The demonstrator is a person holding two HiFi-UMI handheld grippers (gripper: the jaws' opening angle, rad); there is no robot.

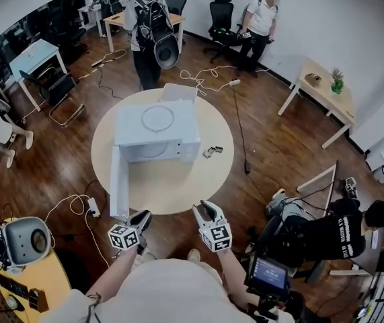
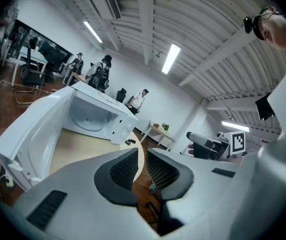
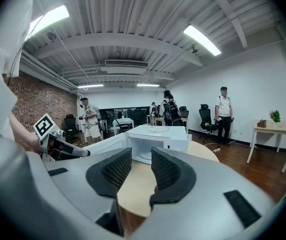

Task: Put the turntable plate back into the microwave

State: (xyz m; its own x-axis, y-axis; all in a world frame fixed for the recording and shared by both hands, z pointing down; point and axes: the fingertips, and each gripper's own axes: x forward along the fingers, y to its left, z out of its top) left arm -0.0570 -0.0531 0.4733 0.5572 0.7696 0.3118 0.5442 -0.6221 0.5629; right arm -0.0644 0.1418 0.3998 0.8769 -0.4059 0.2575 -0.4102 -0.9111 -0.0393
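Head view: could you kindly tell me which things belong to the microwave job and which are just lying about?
Job: microwave, door open; turntable plate on its top; left tool; right tool, both empty.
Lying about: small dark object on the round table; floor power strip; potted plant.

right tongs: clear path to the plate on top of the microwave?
Probably yes. The plate lies bare on the microwave top; the open door hangs on the left side, and the right tongs are empty, jaws apart.
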